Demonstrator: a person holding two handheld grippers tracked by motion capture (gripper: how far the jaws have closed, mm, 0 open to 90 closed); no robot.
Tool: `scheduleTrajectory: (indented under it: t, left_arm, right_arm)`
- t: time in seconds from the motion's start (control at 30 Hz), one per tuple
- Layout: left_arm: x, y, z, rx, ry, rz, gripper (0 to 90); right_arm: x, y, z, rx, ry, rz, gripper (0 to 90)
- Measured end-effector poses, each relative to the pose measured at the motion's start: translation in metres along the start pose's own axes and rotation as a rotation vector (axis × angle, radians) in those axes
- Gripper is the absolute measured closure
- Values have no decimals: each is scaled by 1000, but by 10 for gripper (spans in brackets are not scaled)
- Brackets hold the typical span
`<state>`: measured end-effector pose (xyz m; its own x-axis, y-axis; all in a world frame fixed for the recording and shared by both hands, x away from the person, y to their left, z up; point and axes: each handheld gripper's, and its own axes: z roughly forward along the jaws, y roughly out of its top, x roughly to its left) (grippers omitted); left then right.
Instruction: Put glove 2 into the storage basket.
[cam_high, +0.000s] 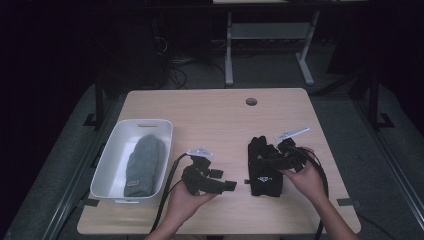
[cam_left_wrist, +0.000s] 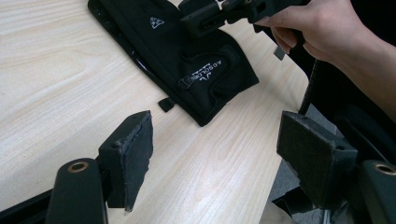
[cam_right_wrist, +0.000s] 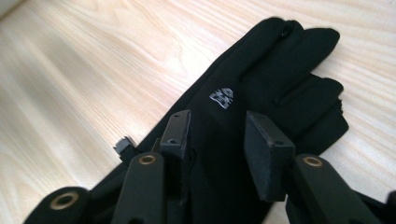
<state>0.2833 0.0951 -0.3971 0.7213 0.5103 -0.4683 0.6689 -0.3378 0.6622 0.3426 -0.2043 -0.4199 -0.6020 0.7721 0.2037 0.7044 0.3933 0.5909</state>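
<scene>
Dim room; pale wood bench (cam_high: 210, 115) with a round cable hole at its far edge. Black glove (cam_high: 264, 167) lies flat on the bench right of centre, fingers pointing far, a small white logo on its back. Right tongs (cam_right_wrist: 217, 156) hang just over the glove's back, jaws part-open, nothing pinched between them. Left tongs (cam_high: 220, 182) sit near centre, aimed right toward the glove, jaws wide and holding nothing. White bin (cam_high: 112, 157) stands at the left edge with a grey glove (cam_high: 144, 165) lying inside it.
</scene>
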Motion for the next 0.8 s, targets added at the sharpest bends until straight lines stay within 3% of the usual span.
scheduleTrajectory:
  t: [0.13,0.4,0.43,0.8]
  left_arm:
    - [0,0,1,1,-4,-1,270]
    - [0,0,3,11,-2,1,269]
    - [0,0,4,13,-3,3,269]
    - [2,-1,10,30,0,-1,269]
  right_arm:
    - [-2,-1,-3,-4,-8,-1,602]
    - [-15,-16,-1,32,-5,42,696]
    - [-15,-18,0,50,-6,69,701]
    - [-11,-25,7,75,26,60,720]
